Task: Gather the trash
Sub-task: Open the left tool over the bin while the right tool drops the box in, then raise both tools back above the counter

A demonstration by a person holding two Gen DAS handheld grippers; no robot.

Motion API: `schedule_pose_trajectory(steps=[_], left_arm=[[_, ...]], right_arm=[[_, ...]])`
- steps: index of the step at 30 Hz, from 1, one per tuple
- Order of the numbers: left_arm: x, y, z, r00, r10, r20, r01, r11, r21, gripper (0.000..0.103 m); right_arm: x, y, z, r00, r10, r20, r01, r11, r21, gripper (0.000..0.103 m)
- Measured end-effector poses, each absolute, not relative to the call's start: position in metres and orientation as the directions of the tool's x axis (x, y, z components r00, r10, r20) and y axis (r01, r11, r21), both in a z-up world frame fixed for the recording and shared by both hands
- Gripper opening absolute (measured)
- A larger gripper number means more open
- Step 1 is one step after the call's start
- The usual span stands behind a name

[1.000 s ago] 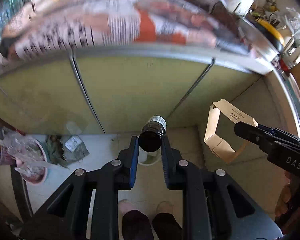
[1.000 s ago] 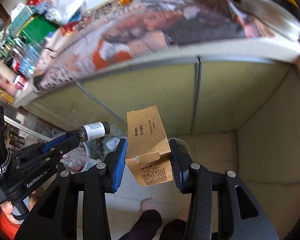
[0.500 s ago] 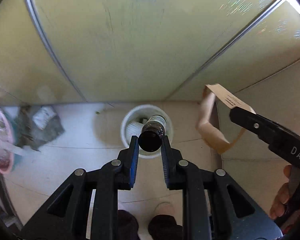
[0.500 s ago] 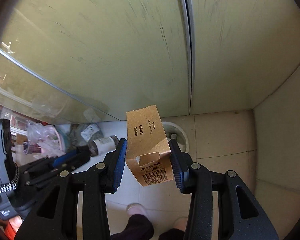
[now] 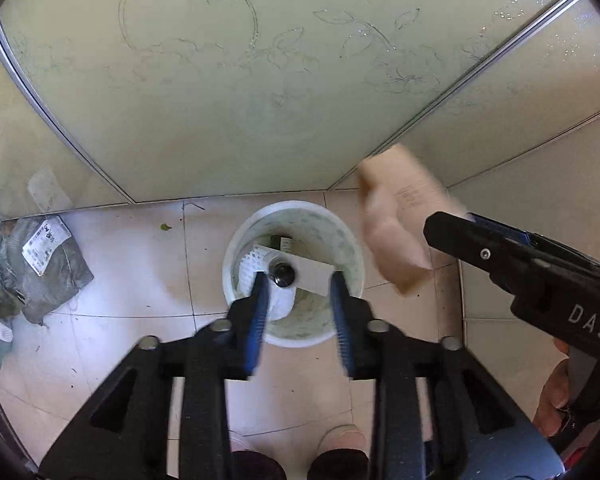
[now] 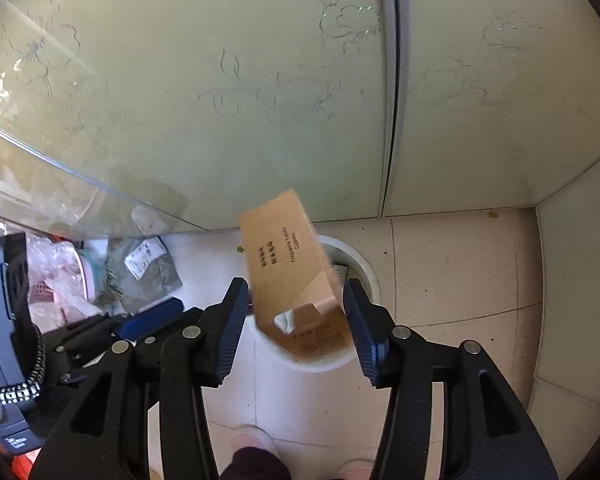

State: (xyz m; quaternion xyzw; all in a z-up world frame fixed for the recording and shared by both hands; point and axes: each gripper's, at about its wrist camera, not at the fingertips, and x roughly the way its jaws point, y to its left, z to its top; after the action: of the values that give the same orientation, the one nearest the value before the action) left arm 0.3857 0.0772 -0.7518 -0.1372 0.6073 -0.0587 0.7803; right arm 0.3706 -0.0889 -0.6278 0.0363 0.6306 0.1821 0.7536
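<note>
Pale green etched cabinet doors (image 5: pixel 236 92) fill both views above a tiled floor (image 6: pixel 452 264). White bin (image 5: pixel 348 256) stands below both grippers; its far rim is hidden by the box in the right view. Left gripper (image 5: pixel 298 304) is opening, pads apart, bottle (image 5: pixel 283 280) loose between them, already in the bin, probably falling. Right gripper (image 6: pixel 296 320) is opening, brown box (image 6: pixel 290 268) tilted and blurred in the gap, pads clear of it. Grey bag (image 5: pixel 40 264) lies left, partly cut off.
</note>
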Motion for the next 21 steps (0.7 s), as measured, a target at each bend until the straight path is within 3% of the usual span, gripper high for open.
schedule_pose_trajectory(steps=[5, 11, 21], left_arm=[[0.385, 0.081, -0.735, 0.248, -0.246, -0.937, -0.088, 0.958, -0.275, 0.035], [0.373, 0.082, -0.662, 0.265, -0.201, -0.943, -0.079, 0.970, -0.229, 0.035], [0.344, 0.089, -0.483, 0.353, -0.193, -0.915, -0.073, 0.970, -0.233, 0.038]], right_arm=[[0.371, -0.089, -0.622, 0.118, 0.300, -0.947, -0.251, 0.931, 0.264, 0.048], [0.362, -0.092, -0.585, 0.101, 0.294, -0.951, -0.239, 0.935, 0.263, 0.048], [0.337, -0.103, -0.428, 0.172, 0.286, -0.943, -0.252, 0.938, 0.238, 0.048]])
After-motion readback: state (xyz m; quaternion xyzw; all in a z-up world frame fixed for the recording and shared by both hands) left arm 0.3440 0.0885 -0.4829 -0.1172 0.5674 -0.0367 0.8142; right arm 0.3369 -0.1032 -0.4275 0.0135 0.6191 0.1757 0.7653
